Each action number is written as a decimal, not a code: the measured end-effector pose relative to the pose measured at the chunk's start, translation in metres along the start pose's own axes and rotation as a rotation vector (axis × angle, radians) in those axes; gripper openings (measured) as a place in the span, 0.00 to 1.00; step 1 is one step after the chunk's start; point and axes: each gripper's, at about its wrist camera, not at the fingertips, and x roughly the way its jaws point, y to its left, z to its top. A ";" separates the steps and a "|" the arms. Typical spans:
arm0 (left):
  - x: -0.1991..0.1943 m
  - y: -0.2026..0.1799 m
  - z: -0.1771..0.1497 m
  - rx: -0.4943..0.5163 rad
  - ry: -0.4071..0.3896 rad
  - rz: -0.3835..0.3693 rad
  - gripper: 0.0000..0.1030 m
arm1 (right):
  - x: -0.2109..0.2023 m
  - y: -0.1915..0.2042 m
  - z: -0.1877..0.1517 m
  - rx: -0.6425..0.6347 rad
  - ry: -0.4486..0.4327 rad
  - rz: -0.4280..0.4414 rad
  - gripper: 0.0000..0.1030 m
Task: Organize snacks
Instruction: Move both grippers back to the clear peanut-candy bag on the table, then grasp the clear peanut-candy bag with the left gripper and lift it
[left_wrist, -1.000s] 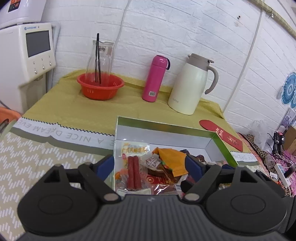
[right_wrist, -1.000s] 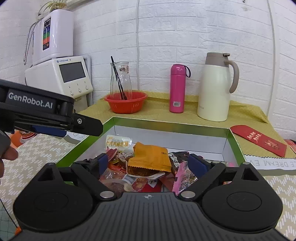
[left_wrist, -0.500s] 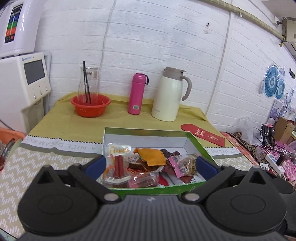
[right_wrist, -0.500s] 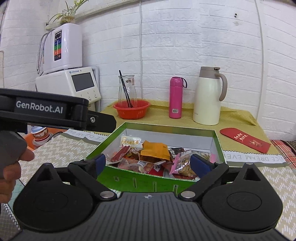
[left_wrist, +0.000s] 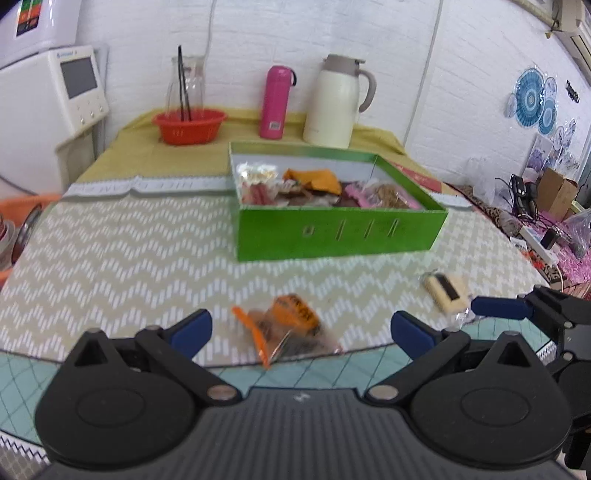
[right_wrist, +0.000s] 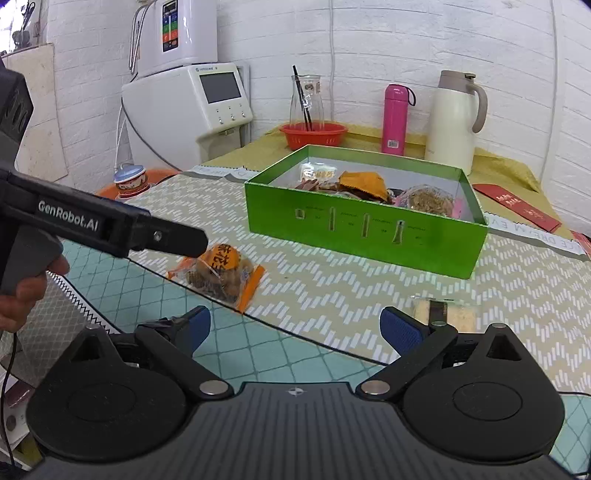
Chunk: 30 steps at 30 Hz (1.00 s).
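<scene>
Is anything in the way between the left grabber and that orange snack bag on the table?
No. The orange snack bag lies alone on the mat, right ahead of the left gripper, whose jaws stand wide open and empty. From there to the green box only bare mat shows; the box's near wall must be cleared from above.

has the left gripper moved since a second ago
Yes. The left gripper has pulled back from the green box: its open fingers were over the snacks inside, and now they frame an orange packet on the mat nearer the table edge.
</scene>
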 end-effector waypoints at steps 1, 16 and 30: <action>0.000 0.007 -0.006 -0.017 0.018 0.001 1.00 | 0.004 0.002 -0.001 0.000 0.008 0.012 1.00; 0.005 0.042 -0.006 -0.188 0.013 -0.113 1.00 | 0.066 0.031 0.005 0.029 -0.019 0.110 1.00; 0.043 0.036 0.002 -0.162 0.093 -0.186 0.64 | 0.048 0.035 -0.008 0.014 0.005 0.128 0.61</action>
